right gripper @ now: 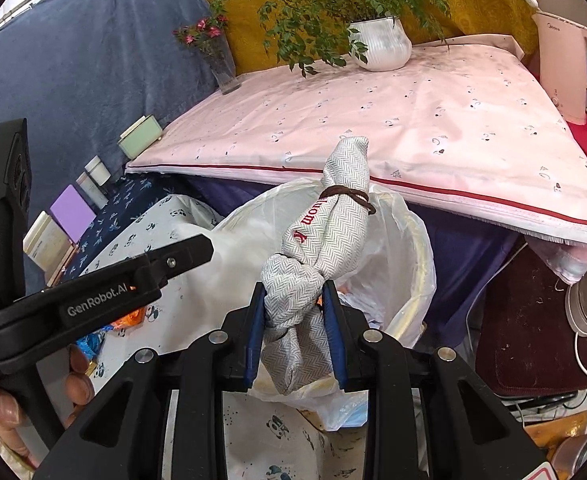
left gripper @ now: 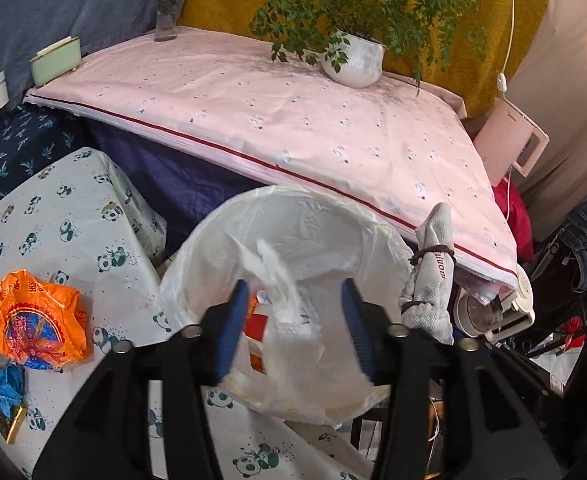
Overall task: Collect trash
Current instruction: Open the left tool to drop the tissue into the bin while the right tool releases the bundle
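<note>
Left claw [left gripper: 299, 332] spread over the lined trash bin [left gripper: 213, 248], a white crumpled wrapper [left gripper: 281, 280] loose between its pads, apparently just let go, dropping into the bin directly ahead and below. Right claw [right gripper: 295, 330] pinching a grey herringbone cloth bundle [right gripper: 325, 224] tied with brown bands, held upright over the near rim of the same bin. Judged step: drop-off; next the right claw must spread above the opening, while an orange wrapper [left gripper: 37, 320] waits on the panda-print surface [left gripper: 73, 208], left of the left claw.
</note>
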Demonstrator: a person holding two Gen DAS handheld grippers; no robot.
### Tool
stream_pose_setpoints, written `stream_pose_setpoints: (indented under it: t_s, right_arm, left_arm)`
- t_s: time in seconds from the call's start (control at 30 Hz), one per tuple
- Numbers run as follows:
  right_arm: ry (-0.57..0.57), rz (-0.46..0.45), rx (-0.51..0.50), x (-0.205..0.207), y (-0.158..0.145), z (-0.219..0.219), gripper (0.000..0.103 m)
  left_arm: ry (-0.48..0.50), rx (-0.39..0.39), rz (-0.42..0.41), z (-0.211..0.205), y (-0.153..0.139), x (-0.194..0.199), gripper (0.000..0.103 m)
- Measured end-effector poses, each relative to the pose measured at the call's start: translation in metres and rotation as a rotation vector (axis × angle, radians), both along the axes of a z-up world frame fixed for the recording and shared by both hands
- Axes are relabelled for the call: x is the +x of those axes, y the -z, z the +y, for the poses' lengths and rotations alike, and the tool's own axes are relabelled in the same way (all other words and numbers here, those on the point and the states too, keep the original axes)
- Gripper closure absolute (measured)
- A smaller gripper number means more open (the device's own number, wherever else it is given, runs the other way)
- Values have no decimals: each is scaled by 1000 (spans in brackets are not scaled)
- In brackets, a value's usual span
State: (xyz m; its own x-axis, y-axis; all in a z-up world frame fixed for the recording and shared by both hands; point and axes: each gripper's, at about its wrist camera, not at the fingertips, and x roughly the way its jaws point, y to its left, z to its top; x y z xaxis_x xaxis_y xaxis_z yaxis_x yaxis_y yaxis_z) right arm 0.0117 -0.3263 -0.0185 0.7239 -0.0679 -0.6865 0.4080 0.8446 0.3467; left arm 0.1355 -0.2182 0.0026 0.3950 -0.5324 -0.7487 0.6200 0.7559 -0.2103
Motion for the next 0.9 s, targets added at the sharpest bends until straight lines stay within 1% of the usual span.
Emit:
stream_pose_setpoints:
  t_s: [0.07, 0.27, 0.33, 0.47, 0.53, 0.57, 0.63, 0.67, 0.8, 0.9]
  right_arm:
    - [-2, 2, 0, 4, 1, 0, 76]
    - [-11, 2, -6, 14, 1, 2, 75]
    - [-13, 2, -7, 18, 0, 2, 73]
    - [-12, 0, -27, 25, -3, 7, 72]
    - [-15, -1, -36, 28, -4, 10, 69]
    - [-14, -3, -39, 29, -5, 11, 64]
    - [-19, -5, -42, 31, -7, 15, 63]
    - [-25, -6, -43, 33, -8, 17, 63]
    - [-45, -11, -48, 38, -12, 28, 60]
    - [-70, -14, -54, 42, -15, 40, 59]
  left_arm:
    - [-16, -5, -7, 4, -1, 3, 45]
    - [-58, 2, -5, 20, 1, 11, 44]
    - [-76, 5, 0, 27, 3, 13, 43]
    - [-122, 4, 3, 45, 6, 16, 33]
    - [-145, 3, -1, 56, 6, 16, 32]
    - [-154, 4, -3, 61, 7, 16, 31]
    - [-175, 5, -3, 72, 7, 17, 29]
    - [-186, 4, -3, 77, 7, 17, 27]
    - [-240, 1, -1, 103, 6, 18, 26]
    - [-277, 5, -4, 123, 6, 19, 26]
